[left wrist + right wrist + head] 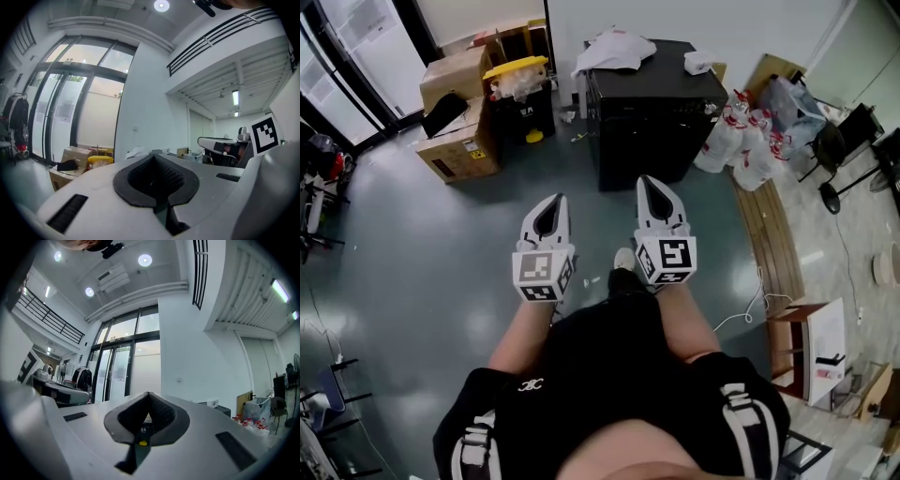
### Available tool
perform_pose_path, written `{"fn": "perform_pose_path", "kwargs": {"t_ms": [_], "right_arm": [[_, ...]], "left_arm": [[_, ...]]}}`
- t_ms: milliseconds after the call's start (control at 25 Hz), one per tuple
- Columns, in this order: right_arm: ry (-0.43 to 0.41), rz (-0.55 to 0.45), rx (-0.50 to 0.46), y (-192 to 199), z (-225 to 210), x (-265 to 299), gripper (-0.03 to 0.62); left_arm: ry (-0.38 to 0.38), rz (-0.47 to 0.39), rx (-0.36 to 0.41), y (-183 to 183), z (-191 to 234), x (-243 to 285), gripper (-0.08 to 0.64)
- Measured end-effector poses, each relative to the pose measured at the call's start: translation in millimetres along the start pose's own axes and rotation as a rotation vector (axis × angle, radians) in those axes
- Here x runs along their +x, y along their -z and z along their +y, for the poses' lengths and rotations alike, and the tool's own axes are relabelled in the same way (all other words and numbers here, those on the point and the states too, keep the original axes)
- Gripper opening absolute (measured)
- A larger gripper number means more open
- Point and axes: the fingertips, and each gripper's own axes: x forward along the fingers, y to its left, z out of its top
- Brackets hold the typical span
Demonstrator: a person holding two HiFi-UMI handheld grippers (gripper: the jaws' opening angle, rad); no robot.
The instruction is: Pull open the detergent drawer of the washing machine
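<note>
Two white hand-held grippers, left gripper (554, 200) and right gripper (650, 181), sit clenched on nothing mid-frame, seemingly aimed for an approach at the black boxy cabinet (652, 112) upper centre.

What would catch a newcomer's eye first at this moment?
The left gripper and right gripper are held side by side over the grey floor, jaws shut and empty. Ahead stands a black cabinet, with cardboard boxes on its left in the head view and water jugs on its right.
</note>
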Motion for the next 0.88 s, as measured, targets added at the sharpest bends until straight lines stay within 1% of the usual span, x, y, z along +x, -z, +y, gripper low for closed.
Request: {"fn": "perform_pose_path", "kwargs": {"t_ms": [240,440,640,880], "right_arm": [[0.009,-0.014,0.059,9.1,-13.8,15.9,0.002],[0.041,-0.04,0.096,17.8,-35.8,48.5,0.002],[0.059,-0.042,0.074,30.5,-65.6,99.3,0.002],[0.055,-0.026,0.078,46.2,-106.0,182.1,0.002]], "left_arm": [[-0.022,-0.007,0.023,-1.5,8.3,10.8,0.0],[-0.036,-0.005,0.042,0.5,24.2,41.8,0.0],[-0.037,0.003,0.051,-0.3,40.2,97.5,0.0],[-0.036,0.022,0.053,-3.4,64.0,186.1,0.0]]}}
